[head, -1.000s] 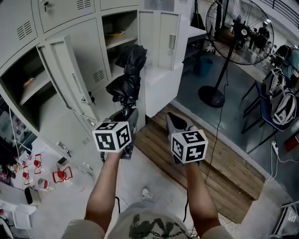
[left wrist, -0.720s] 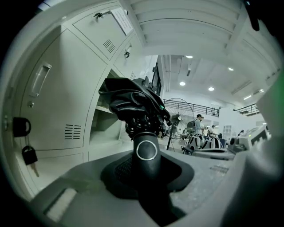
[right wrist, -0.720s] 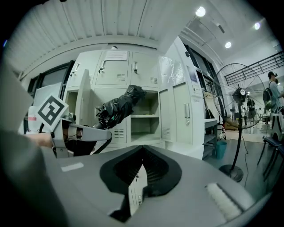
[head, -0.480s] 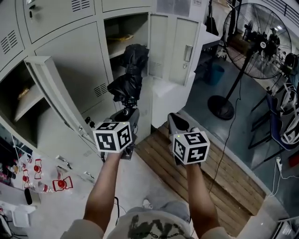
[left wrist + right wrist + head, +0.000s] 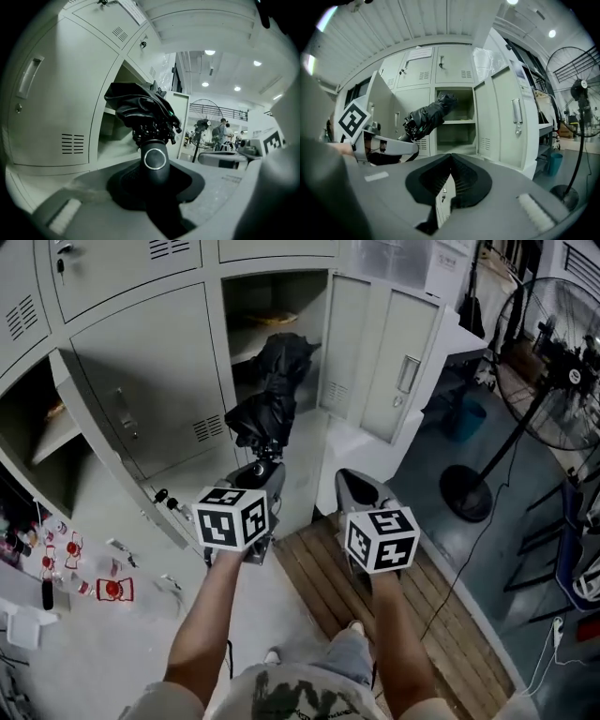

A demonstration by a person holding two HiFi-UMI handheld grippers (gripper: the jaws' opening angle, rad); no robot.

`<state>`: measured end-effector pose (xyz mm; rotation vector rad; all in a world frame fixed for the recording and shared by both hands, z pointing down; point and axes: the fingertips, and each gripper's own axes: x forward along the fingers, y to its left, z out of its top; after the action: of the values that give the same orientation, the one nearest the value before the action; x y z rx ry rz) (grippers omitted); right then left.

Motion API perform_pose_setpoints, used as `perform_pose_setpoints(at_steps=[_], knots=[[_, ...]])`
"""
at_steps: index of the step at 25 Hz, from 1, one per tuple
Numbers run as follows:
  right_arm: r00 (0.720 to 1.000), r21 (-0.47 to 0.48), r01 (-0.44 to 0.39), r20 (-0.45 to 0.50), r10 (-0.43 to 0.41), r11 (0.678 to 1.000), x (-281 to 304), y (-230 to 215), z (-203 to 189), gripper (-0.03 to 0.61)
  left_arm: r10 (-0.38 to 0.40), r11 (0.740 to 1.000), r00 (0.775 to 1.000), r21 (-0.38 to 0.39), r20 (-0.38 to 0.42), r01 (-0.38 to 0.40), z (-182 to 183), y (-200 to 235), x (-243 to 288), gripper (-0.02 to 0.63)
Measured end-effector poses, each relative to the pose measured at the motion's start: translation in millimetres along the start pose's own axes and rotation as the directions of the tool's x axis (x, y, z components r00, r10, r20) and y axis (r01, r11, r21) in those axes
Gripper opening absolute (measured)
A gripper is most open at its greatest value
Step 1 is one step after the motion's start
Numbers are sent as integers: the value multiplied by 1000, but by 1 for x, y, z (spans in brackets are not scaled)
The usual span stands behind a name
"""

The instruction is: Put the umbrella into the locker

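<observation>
The open locker (image 5: 242, 296) stands just ahead of both grippers. The black umbrella (image 5: 272, 390) sticks out from the left gripper (image 5: 260, 474) — jaws squeezed on its handle — pointing at the locker's opening. The right gripper (image 5: 361, 491) beside it is closed, empty.

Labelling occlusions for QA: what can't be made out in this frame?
Tip of umbrella: head view, its folds hide whether it is inside the locker.
Shelf's yellowish item: head view, too small to identify.
The fan: head view, cut by the right edge.
The red floor clutter: head view, too small.
</observation>
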<state>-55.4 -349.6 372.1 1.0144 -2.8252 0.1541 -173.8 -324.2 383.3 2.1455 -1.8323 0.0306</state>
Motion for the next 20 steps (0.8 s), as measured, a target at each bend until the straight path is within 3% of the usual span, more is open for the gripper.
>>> perform_pose_setpoints(at_steps=[8, 16, 20], knots=[[983, -20, -183, -6, 183, 983, 58, -39, 18, -3, 177, 983, 984, -35, -18, -178, -4, 16, 37, 106], [931, -18, -365, -34, 364, 931, 86, -55, 32, -3, 345, 934, 932, -62, -109, -353, -20, 17, 57, 106], [903, -30, -429, -51, 427, 903, 87, -67, 40, -3, 383, 915, 911, -74, -153, -397, -25, 8, 72, 106]])
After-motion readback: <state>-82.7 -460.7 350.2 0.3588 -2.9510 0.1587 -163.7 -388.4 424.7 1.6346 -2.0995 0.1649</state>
